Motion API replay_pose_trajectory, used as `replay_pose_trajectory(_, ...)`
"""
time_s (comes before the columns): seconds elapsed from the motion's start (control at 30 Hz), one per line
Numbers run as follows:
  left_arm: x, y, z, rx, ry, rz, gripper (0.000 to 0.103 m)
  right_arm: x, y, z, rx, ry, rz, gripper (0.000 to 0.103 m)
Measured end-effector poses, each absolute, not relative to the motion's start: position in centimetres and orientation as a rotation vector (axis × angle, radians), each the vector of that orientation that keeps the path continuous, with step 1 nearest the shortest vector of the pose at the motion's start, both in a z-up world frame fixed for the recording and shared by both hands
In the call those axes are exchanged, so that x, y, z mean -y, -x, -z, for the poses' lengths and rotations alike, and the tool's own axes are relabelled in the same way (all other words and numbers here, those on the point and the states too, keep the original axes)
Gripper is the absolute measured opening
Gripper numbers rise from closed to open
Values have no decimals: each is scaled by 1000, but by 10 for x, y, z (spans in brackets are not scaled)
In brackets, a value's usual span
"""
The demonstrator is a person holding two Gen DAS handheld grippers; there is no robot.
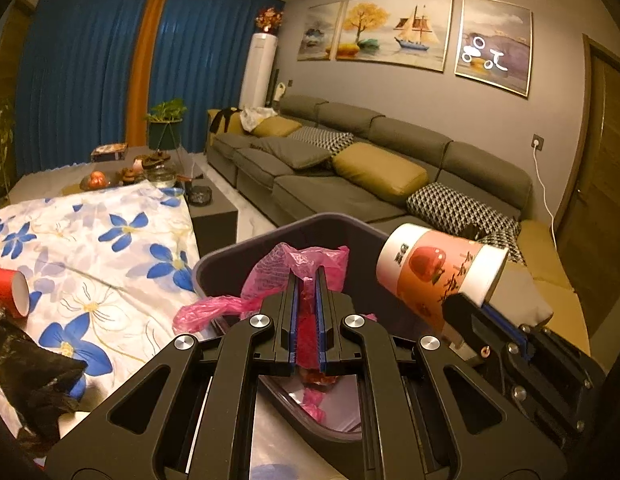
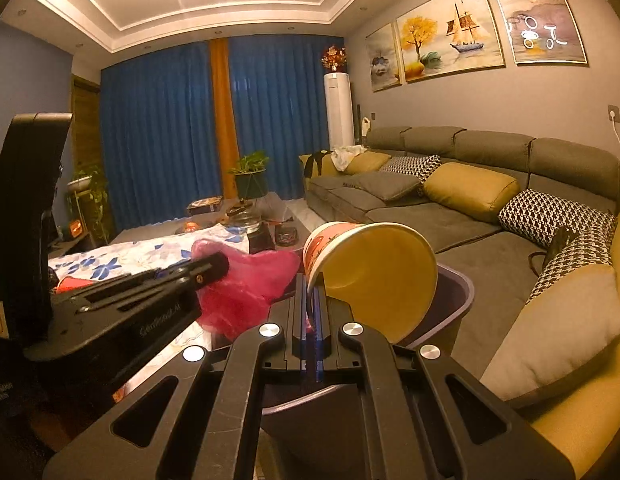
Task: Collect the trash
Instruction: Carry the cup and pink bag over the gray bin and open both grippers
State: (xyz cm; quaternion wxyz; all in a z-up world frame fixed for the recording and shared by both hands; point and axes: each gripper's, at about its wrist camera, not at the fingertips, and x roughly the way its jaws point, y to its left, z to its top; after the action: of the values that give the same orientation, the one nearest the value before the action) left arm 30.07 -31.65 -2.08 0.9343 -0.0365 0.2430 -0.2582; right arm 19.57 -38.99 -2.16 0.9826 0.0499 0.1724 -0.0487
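Left tongs (image 1: 308, 280) clenched on pink plastic bag (image 1: 270, 276) above purple bin (image 1: 230, 256), right tongs (image 2: 312, 280) pinching paper cup (image 2: 374, 272) rim.

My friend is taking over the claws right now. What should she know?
Left claw: shut on the pink plastic bag, held over the open bin.
Right claw: shut on the rim of the paper cup, tipped on its side above the bin.
Nothing is dropped yet; some pink plastic seems to lie inside the bin.
Left to do: let go of both over the bin, then fetch the red cup and the black bag from the flowered cloth.
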Motion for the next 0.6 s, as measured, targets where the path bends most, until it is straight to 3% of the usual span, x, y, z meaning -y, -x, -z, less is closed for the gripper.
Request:
replay_pose_trajectory(0.2, 316, -305, 29, -526, 73, 545, 10, 395, -202, 24, -365, -117, 84, 4)
replay_pose_trajectory(0.27, 316, -305, 29, -530, 70, 556, 22, 396, -205, 24, -370, -128, 77, 5)
replay_pose_trajectory(0.43, 307, -307, 29, -538, 89, 512, 64, 401, -205, 23, -366, -139, 102, 9)
replay_pose_trajectory(0.53, 300, -304, 26, -521, 109, 499, 76, 407, -199, 19, -350, -153, 119, 11)
replay_pose_trajectory(0.6, 299, -302, 24, -520, 114, 500, 78, 407, -196, 16, -343, -161, 129, 12)
